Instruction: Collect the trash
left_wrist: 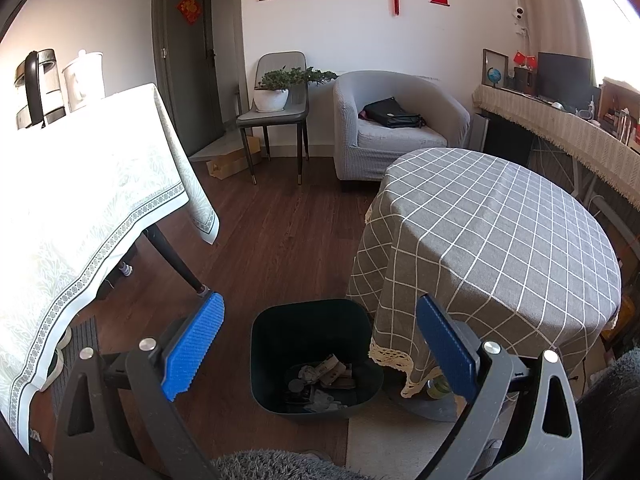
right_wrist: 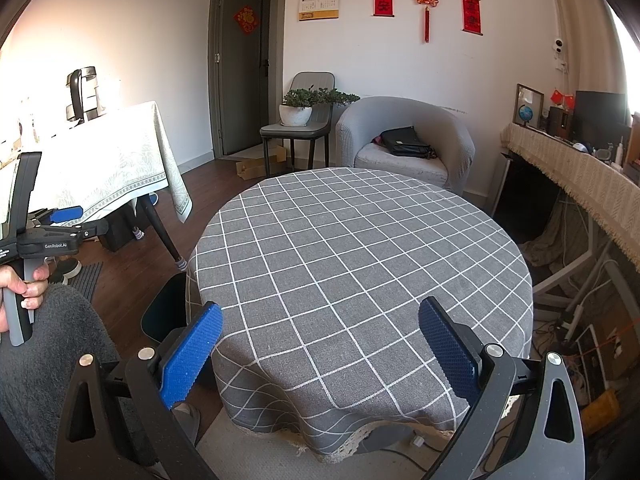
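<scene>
A dark green bin [left_wrist: 280, 344] stands on the wooden floor beside the round table [left_wrist: 500, 232]. Crumpled paper and wrappers [left_wrist: 324, 380] lie in its bottom. My left gripper [left_wrist: 320, 344] hovers above the bin, open, with nothing between its blue pads. In the right wrist view my right gripper [right_wrist: 320, 344] hangs open over the near edge of the round table [right_wrist: 360, 240], whose grey checked cloth is bare. The bin's rim [right_wrist: 168, 312] peeks out at the table's left. A hand holds the left gripper's handle [right_wrist: 24, 280] at the far left.
A table with a white patterned cloth [left_wrist: 80, 208] stands at the left, a kettle [left_wrist: 40, 88] on it. A grey armchair [left_wrist: 392, 128] with a black bag, a chair with a potted plant [left_wrist: 276, 92] and a cluttered sideboard [left_wrist: 560, 120] line the back and right. A can [left_wrist: 440, 388] sits under the round table.
</scene>
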Tool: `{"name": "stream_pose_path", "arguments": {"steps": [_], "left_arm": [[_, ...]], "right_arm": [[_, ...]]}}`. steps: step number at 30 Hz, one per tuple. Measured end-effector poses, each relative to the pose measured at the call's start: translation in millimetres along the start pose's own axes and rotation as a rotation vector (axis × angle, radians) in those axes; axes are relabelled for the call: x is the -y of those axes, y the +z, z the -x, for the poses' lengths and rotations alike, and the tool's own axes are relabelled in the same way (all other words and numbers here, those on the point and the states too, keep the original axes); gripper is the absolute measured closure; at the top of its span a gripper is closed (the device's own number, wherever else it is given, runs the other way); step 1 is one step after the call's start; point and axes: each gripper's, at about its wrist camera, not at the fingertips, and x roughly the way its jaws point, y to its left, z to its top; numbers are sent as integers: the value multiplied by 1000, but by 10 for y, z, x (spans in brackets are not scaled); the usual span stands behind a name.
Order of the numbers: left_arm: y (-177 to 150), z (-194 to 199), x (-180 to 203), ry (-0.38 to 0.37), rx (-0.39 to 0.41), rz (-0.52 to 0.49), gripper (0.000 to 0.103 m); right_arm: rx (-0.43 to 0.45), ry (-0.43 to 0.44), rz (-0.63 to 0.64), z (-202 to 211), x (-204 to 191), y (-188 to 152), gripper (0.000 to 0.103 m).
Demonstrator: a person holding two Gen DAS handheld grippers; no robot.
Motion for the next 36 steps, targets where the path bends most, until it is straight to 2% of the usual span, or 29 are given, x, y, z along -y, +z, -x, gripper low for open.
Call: {"name": "stream_pose_path", "arguments": {"steps": [36], "left_arm": [[4, -32, 23, 7, -8, -3, 4]], "right_arm": [[0, 0, 1, -4, -7, 0, 4]]}}
